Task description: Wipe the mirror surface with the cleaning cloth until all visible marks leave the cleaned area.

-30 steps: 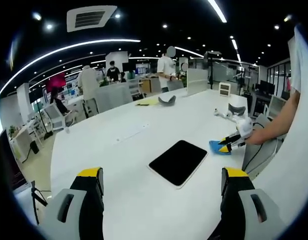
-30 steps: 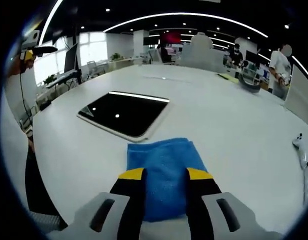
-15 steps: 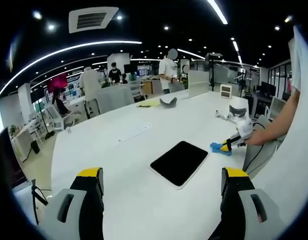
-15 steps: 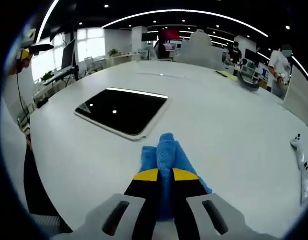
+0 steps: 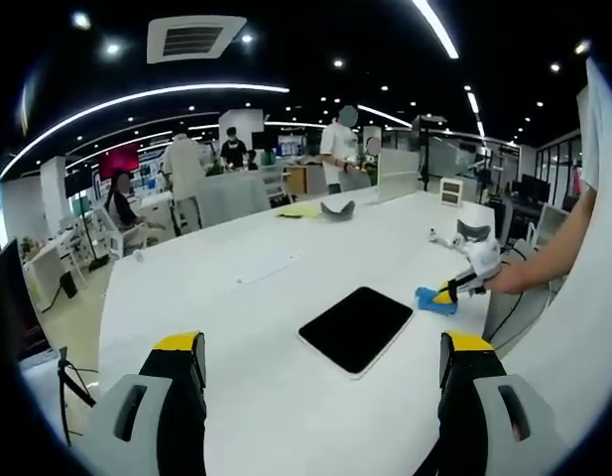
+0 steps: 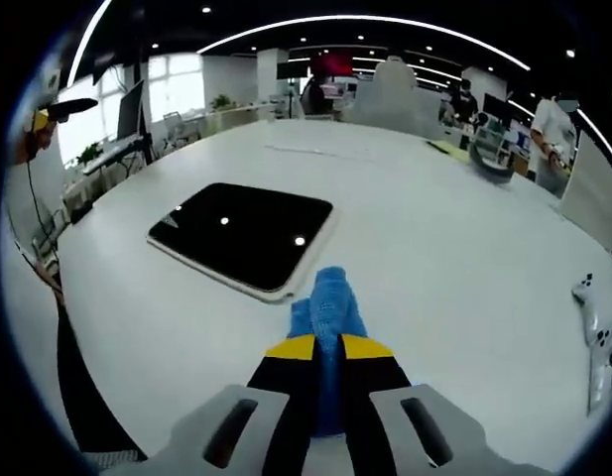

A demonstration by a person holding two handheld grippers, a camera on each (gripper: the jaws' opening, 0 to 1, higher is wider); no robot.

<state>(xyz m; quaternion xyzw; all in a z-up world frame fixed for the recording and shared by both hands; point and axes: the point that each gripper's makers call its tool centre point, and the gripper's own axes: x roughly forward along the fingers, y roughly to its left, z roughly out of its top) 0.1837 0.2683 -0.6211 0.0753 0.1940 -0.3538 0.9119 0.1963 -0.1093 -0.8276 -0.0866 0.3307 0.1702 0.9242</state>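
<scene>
The right gripper (image 6: 328, 349) is seen clamped on the blue cleaning cloth (image 6: 325, 302), which is bunched between its jaws and lifted just beside the near edge of the mirror (image 6: 243, 235). The left gripper (image 5: 320, 362) is held with its jaws wide apart and nothing between them. The dark, rectangular mirror is laid flat on the white table (image 6: 454, 248).

The right hand-held gripper (image 6: 327, 347) is clamped closed, while the left hand-held gripper (image 5: 323, 352) is spread wide.
</scene>
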